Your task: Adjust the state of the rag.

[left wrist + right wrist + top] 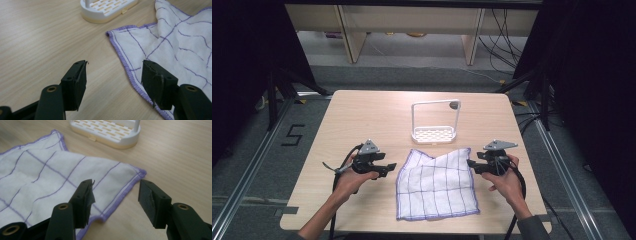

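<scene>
— While the high view takes in the whole desk [362, 115], what do the gripper views add?

— Close detail: the left hand-held gripper [113, 75] has its jaws wide apart, holding nothing, straddling the cloth's [175, 45] purple hem. The right hand-held gripper [115, 195] is equally open and empty over the cloth's near corner.

— And the white rack [434, 122]?

— Its slotted tray is empty; only the high view shows its tall frame.

— Where's the cloth?

— Spread between both grippers at the desk's front, rumpled at the top, its slightly longer side running away from the person, just short of the rack
</scene>
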Available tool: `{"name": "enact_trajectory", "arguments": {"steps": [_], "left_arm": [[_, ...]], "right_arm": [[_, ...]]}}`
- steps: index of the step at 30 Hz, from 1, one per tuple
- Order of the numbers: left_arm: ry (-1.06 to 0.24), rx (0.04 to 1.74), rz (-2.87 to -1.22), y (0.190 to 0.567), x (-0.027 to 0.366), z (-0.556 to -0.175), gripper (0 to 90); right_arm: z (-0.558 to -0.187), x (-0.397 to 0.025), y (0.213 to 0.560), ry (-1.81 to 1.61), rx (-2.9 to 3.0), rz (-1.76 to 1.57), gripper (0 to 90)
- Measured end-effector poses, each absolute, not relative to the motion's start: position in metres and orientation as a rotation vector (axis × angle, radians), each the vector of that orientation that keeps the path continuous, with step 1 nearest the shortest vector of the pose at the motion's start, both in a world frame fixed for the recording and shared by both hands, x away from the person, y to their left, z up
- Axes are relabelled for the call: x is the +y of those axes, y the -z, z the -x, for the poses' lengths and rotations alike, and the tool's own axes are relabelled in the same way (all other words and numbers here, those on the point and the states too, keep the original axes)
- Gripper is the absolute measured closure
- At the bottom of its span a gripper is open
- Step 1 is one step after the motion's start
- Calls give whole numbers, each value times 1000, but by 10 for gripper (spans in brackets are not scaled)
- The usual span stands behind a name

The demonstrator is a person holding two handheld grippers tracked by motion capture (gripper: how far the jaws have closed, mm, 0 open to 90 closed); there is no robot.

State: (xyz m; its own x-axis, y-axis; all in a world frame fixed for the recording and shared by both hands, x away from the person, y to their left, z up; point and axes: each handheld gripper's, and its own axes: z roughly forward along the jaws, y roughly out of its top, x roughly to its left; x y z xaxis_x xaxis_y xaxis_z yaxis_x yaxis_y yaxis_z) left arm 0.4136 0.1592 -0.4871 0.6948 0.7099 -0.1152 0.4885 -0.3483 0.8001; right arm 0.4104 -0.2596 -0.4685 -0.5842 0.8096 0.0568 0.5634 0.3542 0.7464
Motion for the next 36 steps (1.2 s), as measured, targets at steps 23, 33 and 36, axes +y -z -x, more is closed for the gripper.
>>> {"name": "enact_trajectory", "arguments": {"steps": [23,33,36], "left_arm": [[-320,948,-2069,491,128,-460,352],[-319,907,-2141,498,99,-474,380],[-326,888,-2149,501,88,-476,386]], "right_arm": [[-466,-256,463,-982,2312,-1270,430],[-479,-248,480,-880,2356,-1299,435],[-479,-246,480,-871,2357,-1288,434]]}}
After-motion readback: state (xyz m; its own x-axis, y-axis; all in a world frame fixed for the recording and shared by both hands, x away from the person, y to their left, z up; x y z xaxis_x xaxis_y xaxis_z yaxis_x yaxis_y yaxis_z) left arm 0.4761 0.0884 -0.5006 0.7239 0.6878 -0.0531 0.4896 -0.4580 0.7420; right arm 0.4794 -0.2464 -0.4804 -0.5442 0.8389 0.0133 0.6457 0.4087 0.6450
